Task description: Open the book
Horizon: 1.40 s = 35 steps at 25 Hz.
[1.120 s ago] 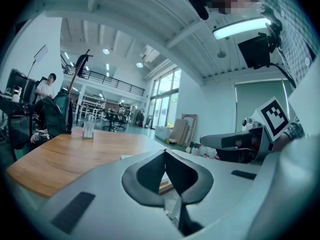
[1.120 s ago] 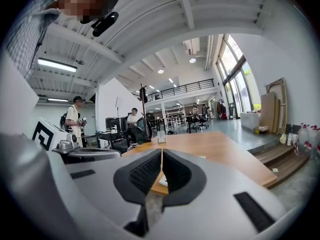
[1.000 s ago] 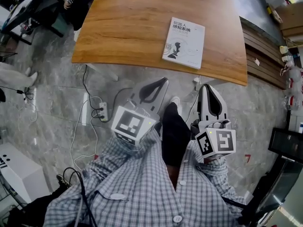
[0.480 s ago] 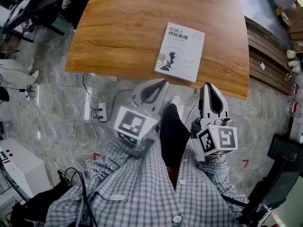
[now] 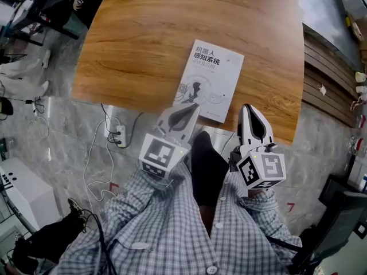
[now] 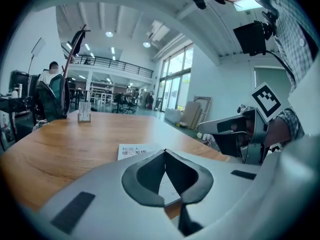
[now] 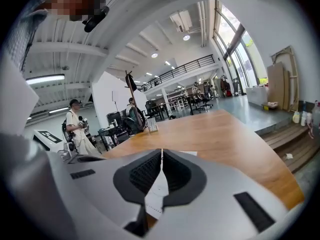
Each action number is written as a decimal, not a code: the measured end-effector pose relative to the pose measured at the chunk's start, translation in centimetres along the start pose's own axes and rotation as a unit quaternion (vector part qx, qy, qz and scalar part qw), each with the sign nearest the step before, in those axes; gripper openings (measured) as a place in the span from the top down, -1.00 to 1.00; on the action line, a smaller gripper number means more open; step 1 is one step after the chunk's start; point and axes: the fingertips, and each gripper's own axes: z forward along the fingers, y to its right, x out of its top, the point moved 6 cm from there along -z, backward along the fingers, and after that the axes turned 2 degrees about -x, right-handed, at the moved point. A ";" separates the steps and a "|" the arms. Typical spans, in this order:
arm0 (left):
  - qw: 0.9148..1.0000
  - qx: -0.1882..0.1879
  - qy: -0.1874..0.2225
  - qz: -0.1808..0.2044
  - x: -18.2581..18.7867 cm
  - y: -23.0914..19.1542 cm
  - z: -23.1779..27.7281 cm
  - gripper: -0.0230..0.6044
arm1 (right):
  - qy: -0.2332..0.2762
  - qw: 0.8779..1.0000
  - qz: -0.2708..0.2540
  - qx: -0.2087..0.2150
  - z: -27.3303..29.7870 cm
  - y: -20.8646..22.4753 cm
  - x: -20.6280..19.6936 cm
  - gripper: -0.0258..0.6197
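Book [image 5: 209, 80] closed on table [image 5: 143, 39], just ahead of left gripper [image 5: 195, 104]; right gripper [image 5: 248, 107] alongside.

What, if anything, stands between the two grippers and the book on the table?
Nothing visible. The closed book lies near the table's front edge; the left gripper and right gripper, both shut and empty, point at it unobstructed.

Grey marble floor [image 5: 69, 130], wooden table [image 5: 143, 39] — tall bright windows [image 6: 175, 86]

The book [image 5: 209, 80] is white, the table [image 5: 143, 39] brown wood-grain, the shirt [image 5: 160, 228] checked.
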 end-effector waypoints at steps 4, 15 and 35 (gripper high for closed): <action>1.000 0.017 -0.022 -0.009 -0.4 -0.7 2.8 0.89 | -0.023 1.000 0.010 0.010 2.4 2.3 -0.1 0.84; 0.997 0.035 -0.062 -0.023 -1.5 -1.5 7.6 0.89 | -0.101 0.994 -0.036 0.005 6.5 6.5 -3.2 0.84; 0.991 0.009 -0.129 -0.012 -4.7 -5.1 11.6 0.89 | -0.226 0.965 0.128 -0.041 11.1 7.7 -8.0 0.83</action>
